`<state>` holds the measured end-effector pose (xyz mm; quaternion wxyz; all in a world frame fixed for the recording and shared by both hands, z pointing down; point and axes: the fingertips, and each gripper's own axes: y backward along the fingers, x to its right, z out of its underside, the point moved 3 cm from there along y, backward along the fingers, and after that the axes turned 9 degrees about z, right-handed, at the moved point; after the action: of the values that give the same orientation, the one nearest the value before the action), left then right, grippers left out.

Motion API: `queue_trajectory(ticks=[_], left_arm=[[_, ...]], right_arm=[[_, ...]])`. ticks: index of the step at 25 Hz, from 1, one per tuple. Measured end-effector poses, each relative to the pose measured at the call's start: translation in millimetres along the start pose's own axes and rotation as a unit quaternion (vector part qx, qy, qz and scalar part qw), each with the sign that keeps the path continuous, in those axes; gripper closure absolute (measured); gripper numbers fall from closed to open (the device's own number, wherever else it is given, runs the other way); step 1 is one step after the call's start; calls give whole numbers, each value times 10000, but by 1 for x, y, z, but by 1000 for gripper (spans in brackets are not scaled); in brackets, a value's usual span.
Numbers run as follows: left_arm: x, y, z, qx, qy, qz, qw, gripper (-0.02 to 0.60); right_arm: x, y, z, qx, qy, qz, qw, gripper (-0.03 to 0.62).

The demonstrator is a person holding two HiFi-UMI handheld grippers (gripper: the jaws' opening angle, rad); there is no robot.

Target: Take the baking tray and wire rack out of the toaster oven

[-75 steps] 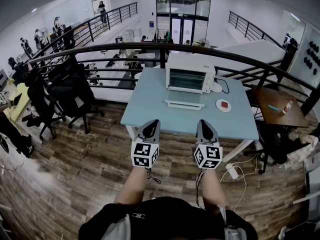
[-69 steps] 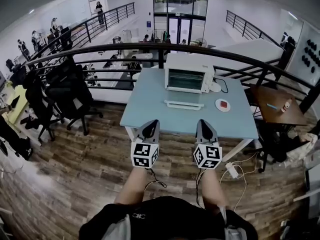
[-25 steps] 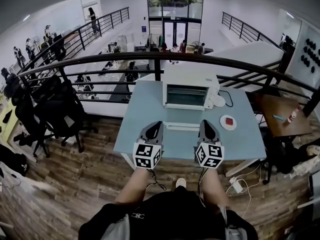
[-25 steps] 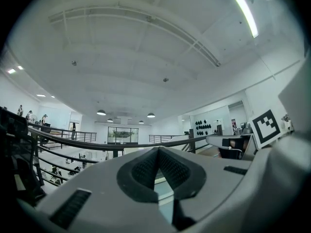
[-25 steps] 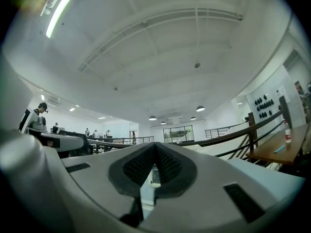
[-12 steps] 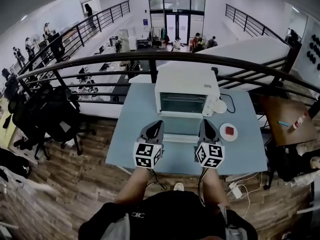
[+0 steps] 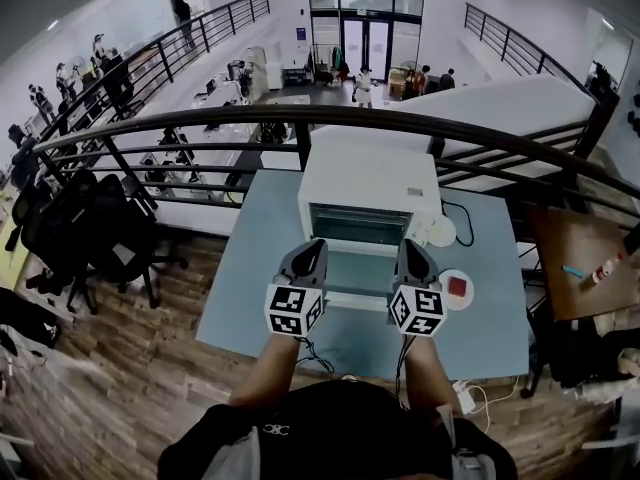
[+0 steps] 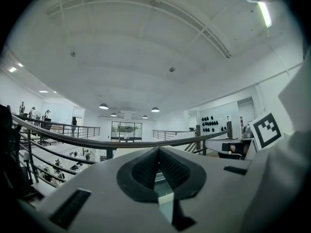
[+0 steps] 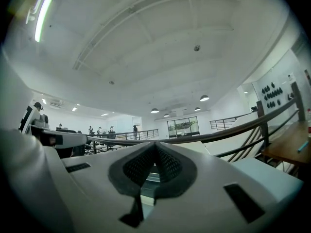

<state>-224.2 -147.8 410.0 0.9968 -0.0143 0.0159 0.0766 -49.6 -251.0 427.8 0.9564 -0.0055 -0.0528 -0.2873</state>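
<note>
A white toaster oven (image 7: pixel 371 190) stands at the far side of a light blue table (image 7: pixel 250 288). Its glass door (image 7: pixel 357 290) hangs open, folded down toward me. The dark cavity (image 7: pixel 361 229) faces me; I cannot make out the tray and rack inside. My left gripper (image 7: pixel 314 246) and right gripper (image 7: pixel 407 247) are held side by side over the near part of the table, in front of the open door. Both are shut, with nothing between the jaws. The left gripper (image 8: pixel 157 152) and right gripper (image 9: pixel 155 147) show pads pressed together in their own views.
A small white plate with a red item (image 7: pixel 457 288) lies right of the door, and a round white object (image 7: pixel 437 231) sits beside the oven. A black railing (image 7: pixel 300 118) runs behind the table. Office chairs (image 7: pixel 80 228) stand left, a brown table (image 7: pixel 585 268) right.
The view has closed in on the table: the oven is larger and nearer, and both grippers now sit over the table by the open door. The jaws stay shut.
</note>
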Motion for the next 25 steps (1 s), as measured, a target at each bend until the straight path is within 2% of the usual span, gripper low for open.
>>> queue_trajectory(ticks=[10,19,22,25], left_arm=[[-34,-31,18,-210,223,-107,9995,569],[-51,-55,46,-498,373,5,9981,569],[-55,-60,59,-613,643,20,9960,569],[-62,-63,72,-638,1142,42,9914,569]], right_arm=[[-4,-47,20,-313,-5,-126,9994,599],[4,-69,48,-583,-145,51,9982,599],[9,-73,60,-732,-223,127,9970,599],[11,-76,70,-822,-314,160,9960,599]])
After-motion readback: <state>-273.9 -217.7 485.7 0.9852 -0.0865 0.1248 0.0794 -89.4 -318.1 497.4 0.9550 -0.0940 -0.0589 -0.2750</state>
